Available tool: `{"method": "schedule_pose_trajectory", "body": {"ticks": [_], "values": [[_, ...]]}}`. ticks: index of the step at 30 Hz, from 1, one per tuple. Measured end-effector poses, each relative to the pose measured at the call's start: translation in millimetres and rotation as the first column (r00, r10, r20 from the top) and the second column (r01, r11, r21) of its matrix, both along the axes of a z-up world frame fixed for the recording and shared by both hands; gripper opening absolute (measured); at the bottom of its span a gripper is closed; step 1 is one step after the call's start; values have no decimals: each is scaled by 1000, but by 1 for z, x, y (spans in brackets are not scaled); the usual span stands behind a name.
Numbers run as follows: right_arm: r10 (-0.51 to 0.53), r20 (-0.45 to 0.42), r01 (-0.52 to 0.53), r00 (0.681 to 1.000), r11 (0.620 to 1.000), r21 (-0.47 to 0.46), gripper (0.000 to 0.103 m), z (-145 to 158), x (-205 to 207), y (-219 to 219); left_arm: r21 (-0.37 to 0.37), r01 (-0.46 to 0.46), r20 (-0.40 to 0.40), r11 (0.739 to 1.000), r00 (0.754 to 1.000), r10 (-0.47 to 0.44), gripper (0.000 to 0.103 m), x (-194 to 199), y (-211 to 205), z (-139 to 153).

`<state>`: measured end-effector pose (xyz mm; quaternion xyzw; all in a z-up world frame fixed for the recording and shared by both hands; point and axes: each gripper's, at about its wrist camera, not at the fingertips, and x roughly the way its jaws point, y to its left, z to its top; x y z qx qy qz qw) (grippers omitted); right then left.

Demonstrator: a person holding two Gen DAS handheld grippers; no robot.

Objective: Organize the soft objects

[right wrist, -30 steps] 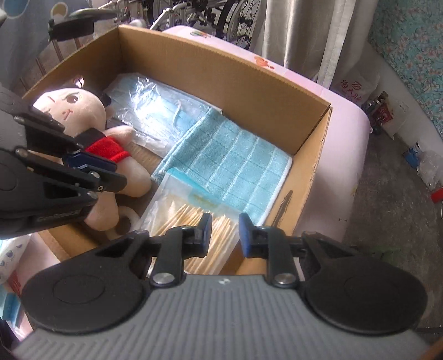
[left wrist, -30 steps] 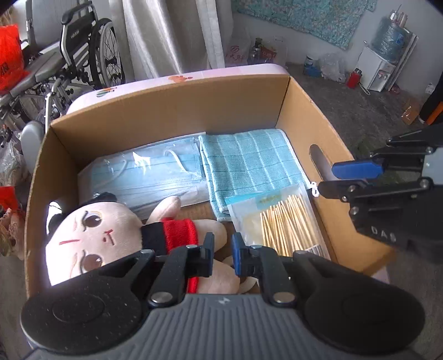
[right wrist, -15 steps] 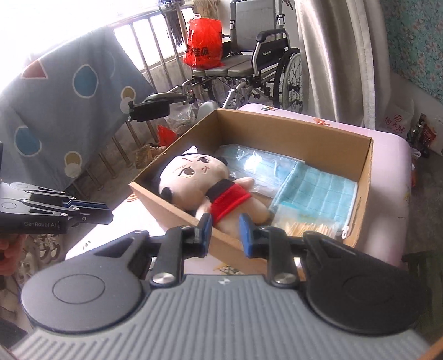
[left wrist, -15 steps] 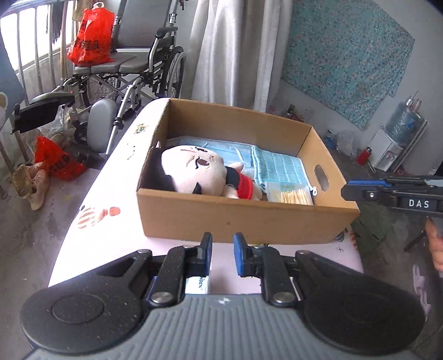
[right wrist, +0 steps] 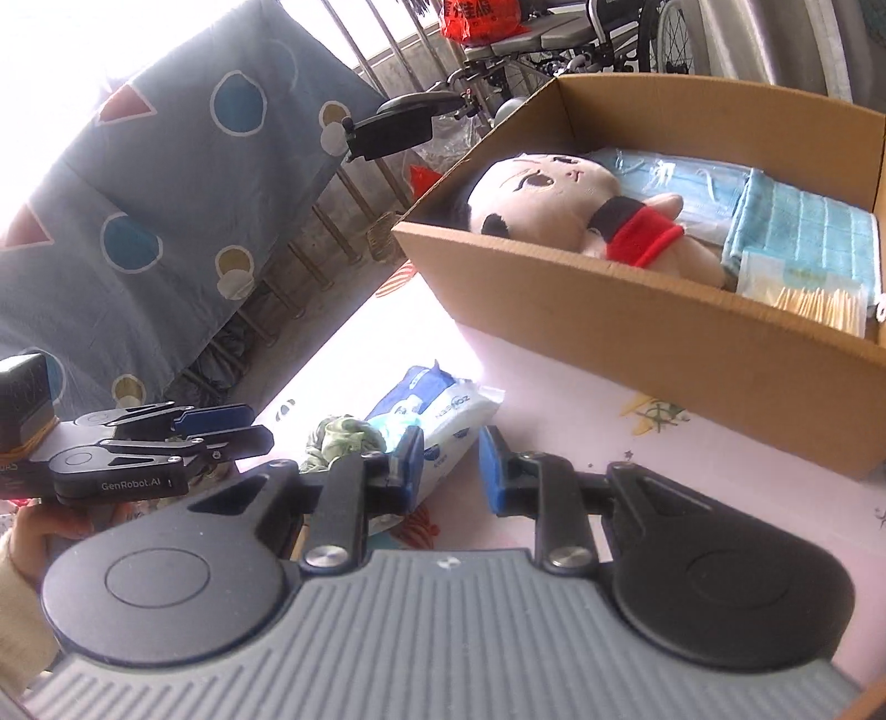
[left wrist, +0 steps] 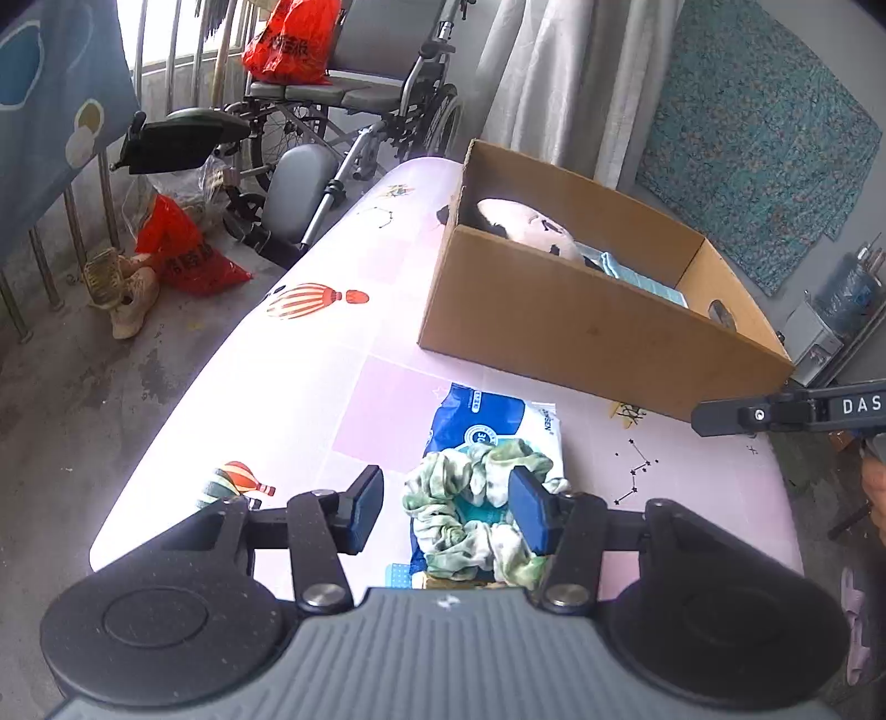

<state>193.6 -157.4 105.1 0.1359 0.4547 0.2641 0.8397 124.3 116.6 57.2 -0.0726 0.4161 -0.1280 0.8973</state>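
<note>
Scrunchie point(left wrist: 479, 509) lies on "ZONSEN"-labelled tissue pack point(left wrist: 501, 418).

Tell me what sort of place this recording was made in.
Probably a lived-in home, perhaps beside a balcony: a wheelchair parked by window bars, worn shoes on the bare floor, and a cardboard box of household items on a pink table.

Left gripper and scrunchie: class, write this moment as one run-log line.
left gripper: open, jaws just widened, around scrunchie, not gripping | scrunchie: on tissue pack | right gripper: open, empty | box: holds doll
</note>
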Motion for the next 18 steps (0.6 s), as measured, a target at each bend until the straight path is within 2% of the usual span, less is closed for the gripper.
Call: {"method": "schedule_pose_trajectory", "body": {"ticks": [4, 8, 10, 12, 16, 18], "values": [[0, -55, 4, 999, 997, 73, 22, -21, 7, 30, -92, -9, -42, 996, 999, 5, 51, 10, 17, -20], [33, -105, -16, 994, 987, 158, 28, -36, 19, 57, -174, 3, -68, 985, 998, -15, 50, 17, 27, -39], [48, -124, -27, 991, 987, 160, 30, -44, 23, 69, -186, 17, -79, 982, 996, -32, 43, 18, 28, -46], [68, -140, -48, 988, 989, 139, 31, -53, 28, 79, -231, 26, -106, 973, 993, -52, 22, 21, 29, -56], [43, -181, -25, 982, 995, 101, 32, -72, 36, 91, -297, 8, -111, 955, 993, -43, 17, 19, 36, -65], [41, -187, -19, 981, 993, 118, 34, -80, 36, 94, -283, 24, -94, 959, 994, -53, 15, 18, 36, -64]]}}
